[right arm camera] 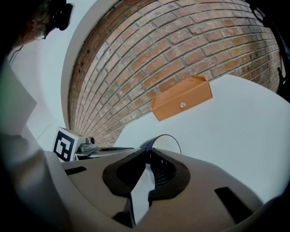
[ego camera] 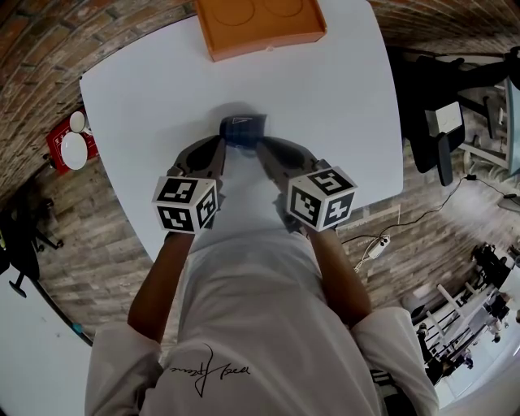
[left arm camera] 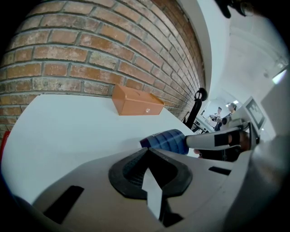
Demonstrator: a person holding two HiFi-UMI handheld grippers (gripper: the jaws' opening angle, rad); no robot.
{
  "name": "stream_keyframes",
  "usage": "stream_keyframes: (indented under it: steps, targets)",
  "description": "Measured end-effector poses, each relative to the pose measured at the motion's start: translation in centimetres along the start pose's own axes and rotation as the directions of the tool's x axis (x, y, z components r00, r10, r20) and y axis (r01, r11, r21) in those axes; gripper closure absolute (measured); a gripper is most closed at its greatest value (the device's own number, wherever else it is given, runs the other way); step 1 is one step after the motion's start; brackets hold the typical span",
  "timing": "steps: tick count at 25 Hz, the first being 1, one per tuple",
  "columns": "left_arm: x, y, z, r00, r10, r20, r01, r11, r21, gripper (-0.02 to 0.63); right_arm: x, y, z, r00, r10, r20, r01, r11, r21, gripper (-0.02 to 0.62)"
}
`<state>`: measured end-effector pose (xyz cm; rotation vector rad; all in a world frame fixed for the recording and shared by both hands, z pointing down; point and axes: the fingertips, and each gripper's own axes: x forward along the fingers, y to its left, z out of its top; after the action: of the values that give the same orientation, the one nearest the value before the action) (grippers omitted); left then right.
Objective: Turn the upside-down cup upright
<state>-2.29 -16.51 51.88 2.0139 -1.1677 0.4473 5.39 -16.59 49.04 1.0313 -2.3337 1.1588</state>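
Observation:
A dark blue ribbed cup (ego camera: 242,130) is tipped on its side over the white table (ego camera: 146,97), between my two grippers. In the left gripper view the cup (left arm camera: 166,140) has its base toward me and its mouth toward the right gripper's finger (left arm camera: 213,140). The right gripper (ego camera: 260,146) (right arm camera: 146,153) is shut on the cup's rim (right arm camera: 164,138), and the pale inside shows just past its jaws. My left gripper (ego camera: 221,146) (left arm camera: 147,150) is shut with nothing in it, its tips right beside the cup's base.
An orange tray (ego camera: 258,24) (left arm camera: 136,102) (right arm camera: 181,102) lies at the table's far edge. A red stand with white discs (ego camera: 71,142) is on the brick floor at the left. A dark chair and cables (ego camera: 443,130) are to the right.

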Motion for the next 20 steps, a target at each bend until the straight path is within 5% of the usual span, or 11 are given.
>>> stream_keyframes:
  steps: [20]
  targets:
    - [0.6, 0.5, 0.0, 1.000, 0.004, 0.000, -0.004, 1.000, -0.018, 0.597, 0.2, 1.5, 1.0, 0.999, 0.035, -0.007, -0.035, 0.997, -0.065, 0.560]
